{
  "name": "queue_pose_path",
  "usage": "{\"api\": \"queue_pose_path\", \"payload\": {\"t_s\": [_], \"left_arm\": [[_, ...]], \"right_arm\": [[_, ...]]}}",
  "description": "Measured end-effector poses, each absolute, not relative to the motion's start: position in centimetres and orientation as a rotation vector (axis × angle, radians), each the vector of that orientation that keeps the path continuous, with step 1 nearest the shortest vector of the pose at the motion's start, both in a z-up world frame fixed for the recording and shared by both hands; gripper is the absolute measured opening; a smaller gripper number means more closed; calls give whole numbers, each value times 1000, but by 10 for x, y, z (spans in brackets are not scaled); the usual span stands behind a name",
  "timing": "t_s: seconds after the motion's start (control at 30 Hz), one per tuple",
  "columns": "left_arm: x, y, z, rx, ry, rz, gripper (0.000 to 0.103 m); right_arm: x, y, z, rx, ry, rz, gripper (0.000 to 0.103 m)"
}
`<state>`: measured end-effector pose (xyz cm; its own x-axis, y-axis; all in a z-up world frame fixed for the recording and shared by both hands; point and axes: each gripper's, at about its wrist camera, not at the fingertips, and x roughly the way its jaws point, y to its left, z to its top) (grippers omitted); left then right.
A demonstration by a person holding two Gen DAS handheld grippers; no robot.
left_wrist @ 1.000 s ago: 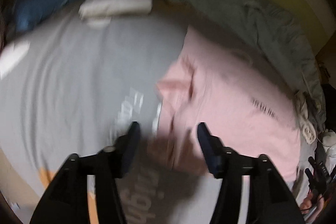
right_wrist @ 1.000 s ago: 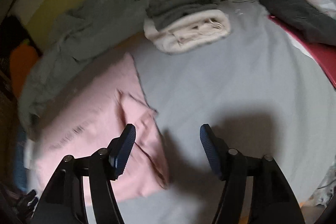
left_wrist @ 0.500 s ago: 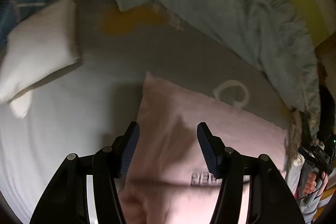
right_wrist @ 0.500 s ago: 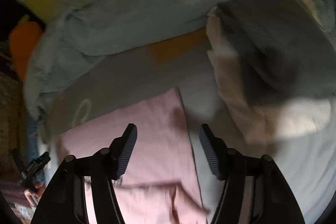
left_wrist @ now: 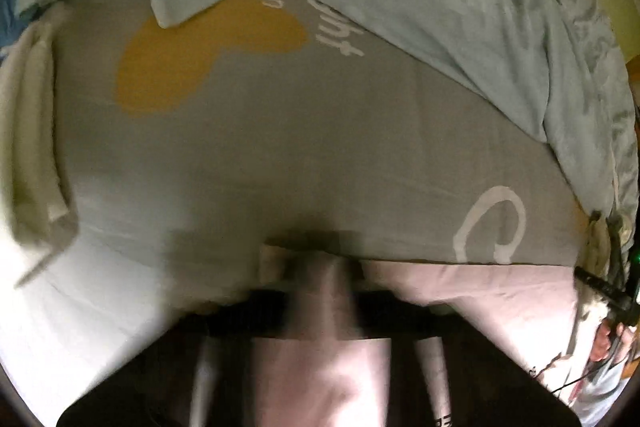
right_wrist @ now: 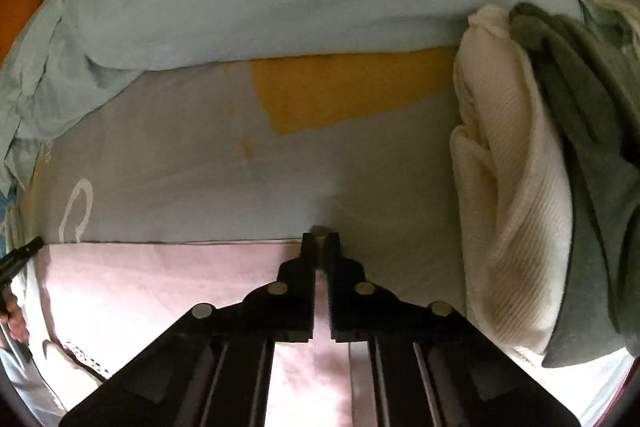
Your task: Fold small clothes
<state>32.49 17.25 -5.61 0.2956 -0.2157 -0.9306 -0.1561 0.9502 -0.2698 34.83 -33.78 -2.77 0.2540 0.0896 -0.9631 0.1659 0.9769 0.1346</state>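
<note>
Both grippers moved to far edge of pink garment [right_wrist: 160,291]; I see left gripper [left_wrist: 320,267] and right gripper [right_wrist: 320,239] just closed, pinching its hem, lower centre.

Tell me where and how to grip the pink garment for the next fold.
Grip the pink garment at its two far corners, coming from above. It lies flat on the bedsheet with a straight far edge, so pinching the corners lifts it evenly. The right gripper is shut on one corner, the left gripper apparently on the other.
</note>
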Motion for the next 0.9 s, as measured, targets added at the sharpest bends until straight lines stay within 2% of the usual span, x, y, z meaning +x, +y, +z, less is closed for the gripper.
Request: {"api": "queue_pose_path", "payload": {"t_s": [0.13,0.47,0.63,0.83,0.9], "left_arm": [[290,166,-11,-180,1103,-95,1],[145,184,92,-266,950,-224,1],[74,179,83,-270,969,-181,1],[34,175,14,-248,1144,-115,1],[26,175,-1,-253,1209,-86,1]], "right_arm": [[327,-346,7,265,1196,-18,3],[173,-350,106,216,1044,73,3],[94,-354,104,241,1032,82,3],[43,-335,46,130,1134,29,3],[31,-329,36,137,1196,-35,8]]}}
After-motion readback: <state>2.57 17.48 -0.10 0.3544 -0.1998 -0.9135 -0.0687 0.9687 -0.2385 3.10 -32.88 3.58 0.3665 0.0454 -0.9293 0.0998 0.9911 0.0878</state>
